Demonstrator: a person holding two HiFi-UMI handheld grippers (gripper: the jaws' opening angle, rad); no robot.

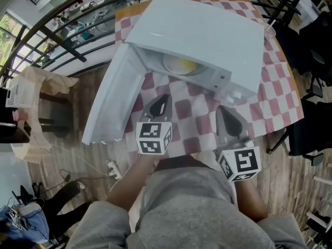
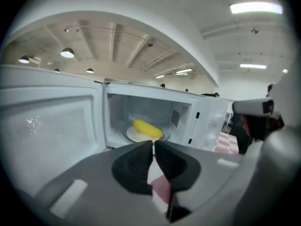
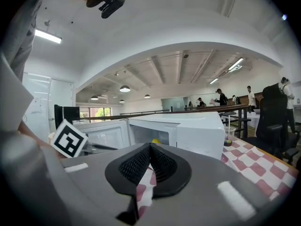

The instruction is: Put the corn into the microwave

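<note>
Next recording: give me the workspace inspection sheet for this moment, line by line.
Surface: table under a red-and-white checked cloth.
Job's things: corn lies on the plate inside the microwave; its door stands open.
Clutter: plastic cup on the cloth beside the microwave.
Grippers: left gripper and right gripper both shut, nothing held, in front of the microwave.
Cables: power strip with a white cable on the floor.
Surroundings: railing, black chair, wooden floor.
</note>
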